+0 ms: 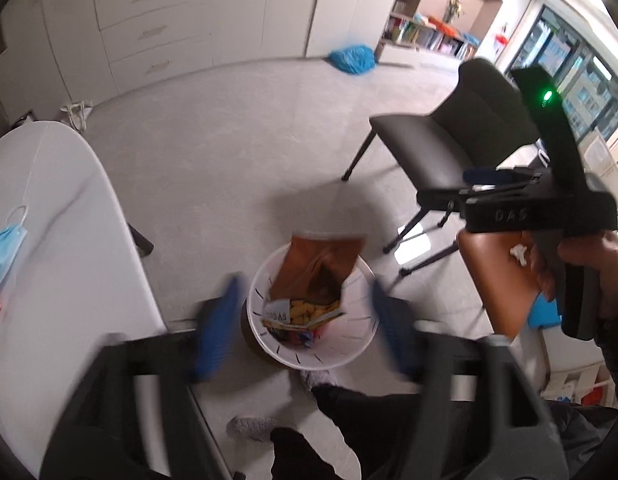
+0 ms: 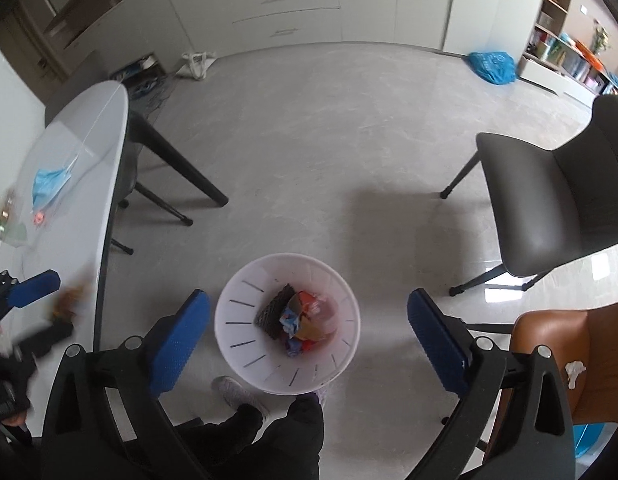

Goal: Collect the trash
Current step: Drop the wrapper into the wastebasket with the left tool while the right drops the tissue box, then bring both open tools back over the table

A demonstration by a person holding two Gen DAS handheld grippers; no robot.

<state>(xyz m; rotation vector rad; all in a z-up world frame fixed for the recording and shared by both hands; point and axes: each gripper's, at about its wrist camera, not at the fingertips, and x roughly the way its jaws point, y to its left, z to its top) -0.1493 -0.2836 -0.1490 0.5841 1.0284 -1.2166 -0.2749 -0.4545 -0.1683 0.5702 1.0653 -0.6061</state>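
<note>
White bench point(image 2: 81, 168) at far left carries the leftover trash: a blue face mask point(image 2: 49, 186) lying w/ its long axis roughly along the bench edge, a small pink scrap point(image 2: 39, 219) just beside it, and some clear/green wrapper bits point(image 2: 5, 224) nearer the edge of view. Left hand-held gripper point(image 1: 305, 320) has its blue fingers point(image 1: 219, 320) spread wide w/ nothing between them; a brown snack bag point(image 1: 321, 268) sits just beyond, over the mouth of the white bin point(image 1: 269, 344), apart from both pads. In the right wrist view a blurred brownish thing point(image 2: 69, 300) shows near a blue finger at the bench edge; can't tell what it is. Bin stands on the floor btwn bench and chairs, holding a yellow-printed packet point(image 1: 305, 312), a dark ridged piece point(image 2: 275, 312), and mixed orange/blue wrappers point(image 2: 305, 320). Right hand-held gripper point(image 2: 309, 336) is also wide open and empty, centred above the bin. Judging from this, the mask is next: it lies left of both grippers, up on the bench, and the left one is nearer. Further right, a grey chair point(image 2: 549, 208), then a brown chair point(image 2: 569, 344) w/ a white crumpled tissue point(image 2: 573, 372) on its seat, closest to the right hand.
</note>
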